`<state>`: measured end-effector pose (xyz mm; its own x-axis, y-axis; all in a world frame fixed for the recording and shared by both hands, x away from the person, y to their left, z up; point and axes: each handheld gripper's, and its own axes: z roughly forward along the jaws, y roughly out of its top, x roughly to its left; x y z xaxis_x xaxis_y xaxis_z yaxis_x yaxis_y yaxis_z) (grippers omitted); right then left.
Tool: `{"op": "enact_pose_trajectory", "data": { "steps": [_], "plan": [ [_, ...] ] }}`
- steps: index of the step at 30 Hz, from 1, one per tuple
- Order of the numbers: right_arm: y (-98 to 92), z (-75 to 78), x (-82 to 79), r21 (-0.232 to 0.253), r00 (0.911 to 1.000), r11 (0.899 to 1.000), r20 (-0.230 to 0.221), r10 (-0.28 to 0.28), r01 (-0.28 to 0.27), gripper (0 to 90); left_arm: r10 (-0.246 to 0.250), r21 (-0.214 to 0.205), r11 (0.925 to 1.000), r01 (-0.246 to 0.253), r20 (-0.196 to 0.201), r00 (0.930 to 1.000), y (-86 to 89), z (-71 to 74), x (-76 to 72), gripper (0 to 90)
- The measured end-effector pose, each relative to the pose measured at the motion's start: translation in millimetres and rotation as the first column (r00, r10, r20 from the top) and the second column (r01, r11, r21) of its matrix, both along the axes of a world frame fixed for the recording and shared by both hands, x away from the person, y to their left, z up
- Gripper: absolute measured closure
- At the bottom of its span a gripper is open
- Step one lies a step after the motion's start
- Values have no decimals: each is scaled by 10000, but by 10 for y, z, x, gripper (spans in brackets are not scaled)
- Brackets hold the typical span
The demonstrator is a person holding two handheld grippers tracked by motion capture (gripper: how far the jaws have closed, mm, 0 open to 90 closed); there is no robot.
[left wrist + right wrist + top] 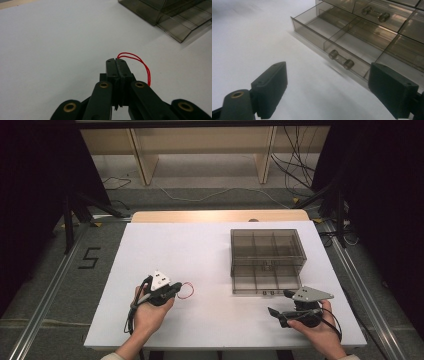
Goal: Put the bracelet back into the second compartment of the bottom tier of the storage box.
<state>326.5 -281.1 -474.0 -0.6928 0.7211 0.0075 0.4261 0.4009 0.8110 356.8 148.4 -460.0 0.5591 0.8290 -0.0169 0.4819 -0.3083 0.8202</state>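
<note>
The left gripper [117, 61] has its jaws squeezed together on a thin red wire loop [140, 62], which pokes out of the tips and curls round to about 3 o'clock. In the high view the left gripper [172, 290] sits at the table's 8 o'clock and points toward the smoky plastic drawer box [267, 260], which lies off at its 2 o'clock. The right gripper [328, 87] has its jaws wide apart with nothing in them. It sits right by the open bottom drawer [329, 37] (much nearer than the left one). The drawer's handle [341, 60] lies straight ahead, sideways across the jaws. I think the wire goes in that drawer next.
</note>
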Motion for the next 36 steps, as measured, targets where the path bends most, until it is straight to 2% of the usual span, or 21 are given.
{"op": "enact_pose_trajectory", "data": {
  "steps": [36],
  "plan": [
    [-3, 2, -2, 5, 10000, 10000, 14, -42, 42, 168, -842, -83, 9964, 845, 261, 9961, -400, 94, 105, 897]
  ]
}}
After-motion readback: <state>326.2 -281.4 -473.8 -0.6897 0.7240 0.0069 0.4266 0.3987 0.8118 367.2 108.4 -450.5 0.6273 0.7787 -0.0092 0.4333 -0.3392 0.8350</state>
